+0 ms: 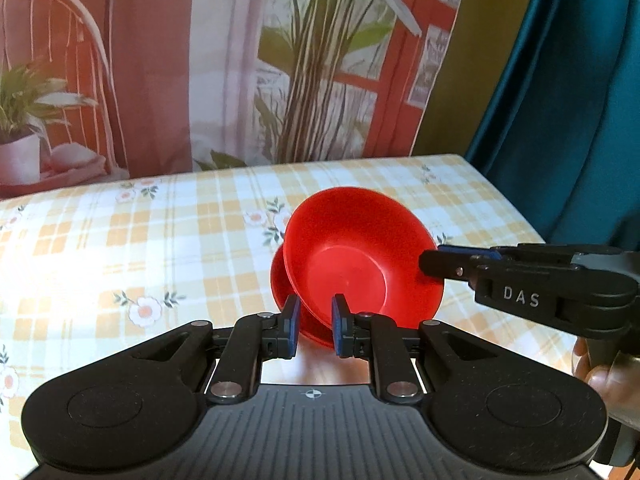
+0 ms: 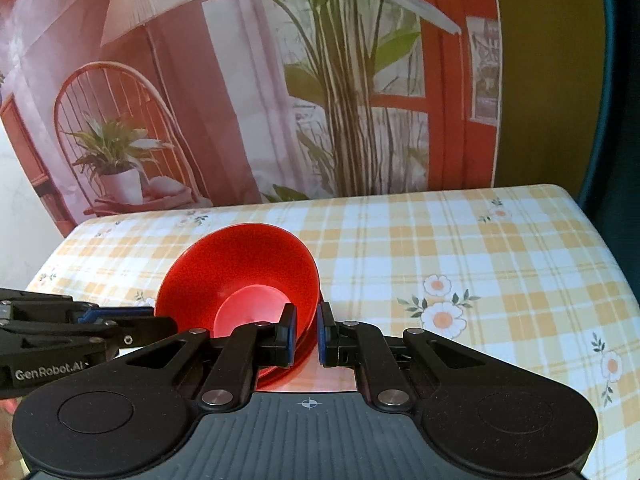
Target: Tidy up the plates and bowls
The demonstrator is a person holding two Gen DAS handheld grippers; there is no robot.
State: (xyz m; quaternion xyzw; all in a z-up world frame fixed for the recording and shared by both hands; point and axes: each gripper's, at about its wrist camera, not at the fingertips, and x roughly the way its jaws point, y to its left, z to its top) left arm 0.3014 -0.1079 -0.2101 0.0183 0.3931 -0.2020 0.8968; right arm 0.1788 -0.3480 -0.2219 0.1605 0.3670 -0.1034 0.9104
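Note:
A red bowl (image 1: 352, 248) is tilted with its opening toward me over the checked tablecloth (image 1: 160, 240). It is nested in a second red dish (image 1: 279, 280), whose rim shows at its lower left. My left gripper (image 1: 316, 328) is shut on the near rims of this red stack. My right gripper (image 1: 430, 264) comes in from the right and is shut on the bowl's right rim. The right wrist view shows the same bowl (image 2: 240, 264) with the right gripper (image 2: 307, 338) clamped on its rim. There the left gripper (image 2: 168, 326) bites the left rim and the lower dish (image 2: 276, 378) peeks out beneath.
A printed backdrop (image 1: 280, 80) of plants and a chair hangs right behind the table's far edge. A teal curtain (image 1: 560, 120) falls past the table's right edge. A hand (image 1: 600, 380) holds the right gripper's handle. The flowered cloth (image 2: 440, 240) spreads to the right of the bowls.

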